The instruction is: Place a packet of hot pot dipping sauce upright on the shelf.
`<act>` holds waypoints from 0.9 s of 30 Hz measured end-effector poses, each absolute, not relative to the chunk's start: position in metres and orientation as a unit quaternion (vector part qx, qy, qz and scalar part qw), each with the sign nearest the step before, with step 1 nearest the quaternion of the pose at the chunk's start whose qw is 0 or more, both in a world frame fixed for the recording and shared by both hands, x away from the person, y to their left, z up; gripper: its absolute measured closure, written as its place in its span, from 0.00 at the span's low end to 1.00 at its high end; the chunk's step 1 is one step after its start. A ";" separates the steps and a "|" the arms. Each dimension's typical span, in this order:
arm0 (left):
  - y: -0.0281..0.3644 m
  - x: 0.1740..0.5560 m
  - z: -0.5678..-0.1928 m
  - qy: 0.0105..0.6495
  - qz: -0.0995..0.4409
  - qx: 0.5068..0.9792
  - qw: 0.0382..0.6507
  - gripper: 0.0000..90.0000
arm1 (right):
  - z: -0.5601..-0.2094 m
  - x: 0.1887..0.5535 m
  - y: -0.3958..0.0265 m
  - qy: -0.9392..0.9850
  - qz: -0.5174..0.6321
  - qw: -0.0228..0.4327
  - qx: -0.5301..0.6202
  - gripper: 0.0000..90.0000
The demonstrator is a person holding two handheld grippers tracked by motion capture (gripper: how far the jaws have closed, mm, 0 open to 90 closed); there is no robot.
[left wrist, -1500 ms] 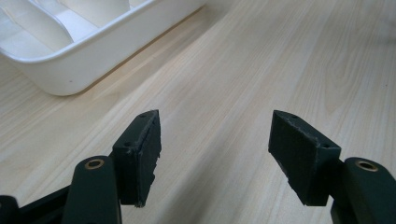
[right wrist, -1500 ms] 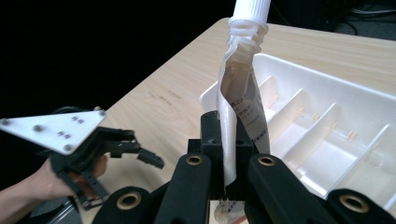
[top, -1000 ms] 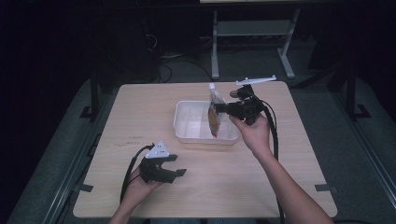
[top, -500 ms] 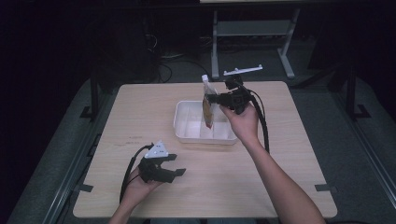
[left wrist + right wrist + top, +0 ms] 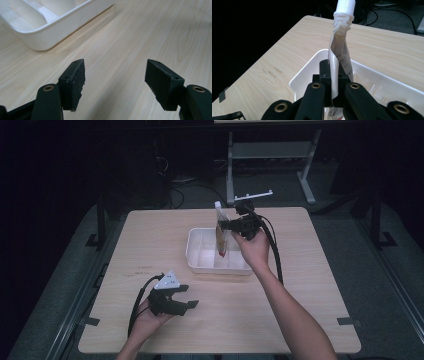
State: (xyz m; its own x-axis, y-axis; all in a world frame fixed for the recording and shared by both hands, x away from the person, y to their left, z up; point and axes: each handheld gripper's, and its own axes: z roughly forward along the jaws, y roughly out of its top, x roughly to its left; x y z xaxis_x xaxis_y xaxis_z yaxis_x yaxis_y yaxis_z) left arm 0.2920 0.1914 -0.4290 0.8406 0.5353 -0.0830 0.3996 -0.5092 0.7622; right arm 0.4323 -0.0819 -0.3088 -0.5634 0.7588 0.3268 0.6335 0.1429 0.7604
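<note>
Left hand-held gripper (image 5: 185, 305) sat low over the wooden desk (image 5: 150, 245) near its front edge, jaws wide apart w/ nothing btwn them; in the left gripper view just bare wood lay under the pads. Further right, the white divided tray (image 5: 197, 262) stood mid-desk. Right hand-held gripper (image 5: 223, 226) was clamped tight on a spouted refill pouch (image 5: 221, 237), held upright w/ white cap (image 5: 345, 5) on top, hanging over the tray's compartments, lower end down inside it.
</note>
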 end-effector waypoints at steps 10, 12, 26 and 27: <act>0.191 0.292 -0.429 0.269 0.082 0.865 0.415 0.35 | -0.319 0.441 -0.079 0.756 0.446 0.075 0.473 0.98; 0.191 0.292 -0.429 0.269 0.081 0.865 0.416 0.35 | -0.320 0.442 -0.079 0.756 0.444 0.075 0.474 0.98; 0.191 0.292 -0.429 0.269 0.082 0.865 0.416 0.35 | -0.333 0.450 -0.069 0.761 0.433 0.072 0.477 0.98; 0.191 0.292 -0.429 0.268 0.082 0.865 0.417 0.35 | -0.333 0.450 -0.068 0.760 0.433 0.071 0.479 0.98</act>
State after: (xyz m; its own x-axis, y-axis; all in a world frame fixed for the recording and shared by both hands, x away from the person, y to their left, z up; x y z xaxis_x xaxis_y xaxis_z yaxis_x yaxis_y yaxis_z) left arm 0.2916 0.1912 -0.4287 0.8426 0.5322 -0.0819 0.3958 -0.5089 0.7644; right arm 0.4501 -0.0681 -0.3335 -0.5311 0.7897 0.3070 0.6670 0.1663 0.7262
